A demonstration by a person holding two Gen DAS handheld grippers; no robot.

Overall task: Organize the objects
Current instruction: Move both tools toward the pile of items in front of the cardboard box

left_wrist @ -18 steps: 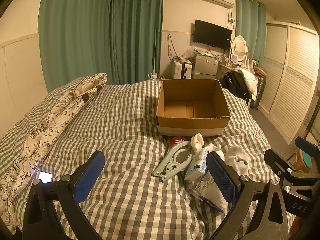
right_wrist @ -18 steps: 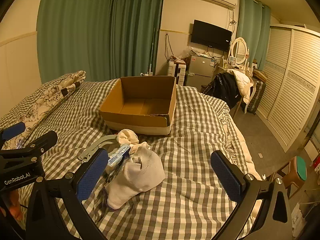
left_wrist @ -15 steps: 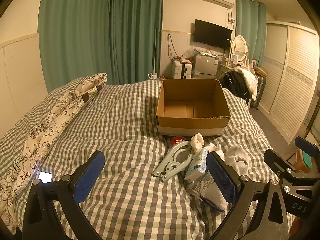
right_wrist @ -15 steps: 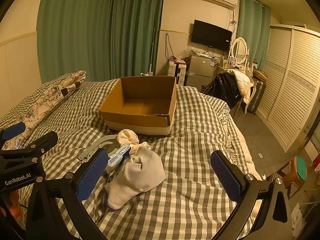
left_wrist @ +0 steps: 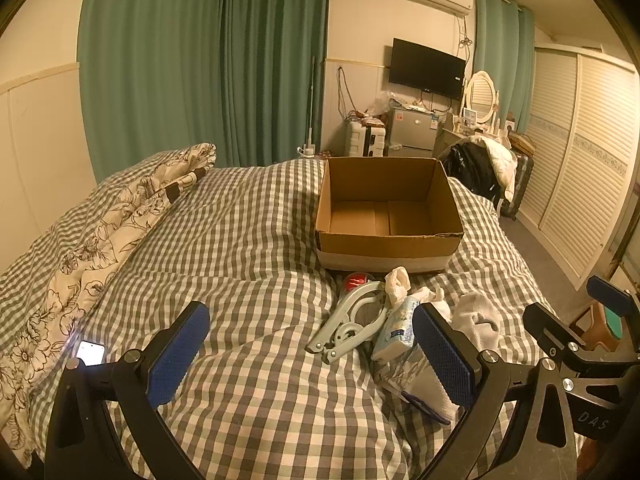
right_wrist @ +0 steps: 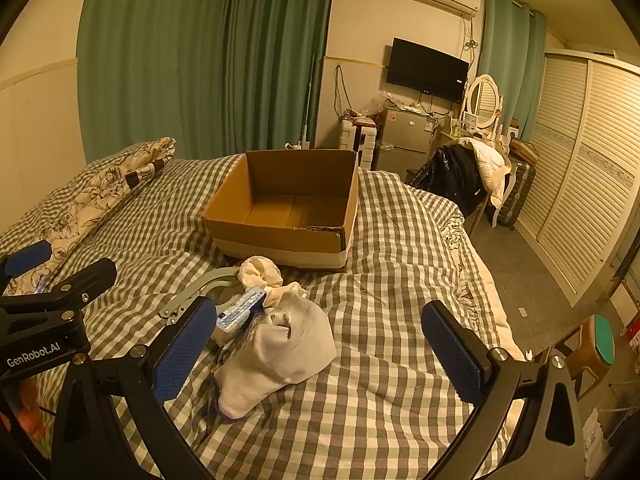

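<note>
An empty open cardboard box [left_wrist: 388,216] [right_wrist: 288,212] stands on the checked bed. In front of it lies a small pile: a grey folding hanger [left_wrist: 348,324] [right_wrist: 200,288], a red item [left_wrist: 356,280], a crumpled cream cloth [left_wrist: 398,280] [right_wrist: 260,272], a blue-white tissue pack [left_wrist: 396,328] [right_wrist: 240,308] and a white sock [left_wrist: 476,320] [right_wrist: 280,352]. My left gripper [left_wrist: 312,360] is open and empty, hovering short of the pile. My right gripper [right_wrist: 320,352] is open and empty, with the sock between its fingers' line of sight.
A floral duvet [left_wrist: 100,240] lies along the bed's left side with a lit phone [left_wrist: 91,353] on it. Beyond the bed's right edge are a chair with clothes [right_wrist: 468,176], a stool [right_wrist: 596,344] and louvred wardrobe doors [right_wrist: 580,184].
</note>
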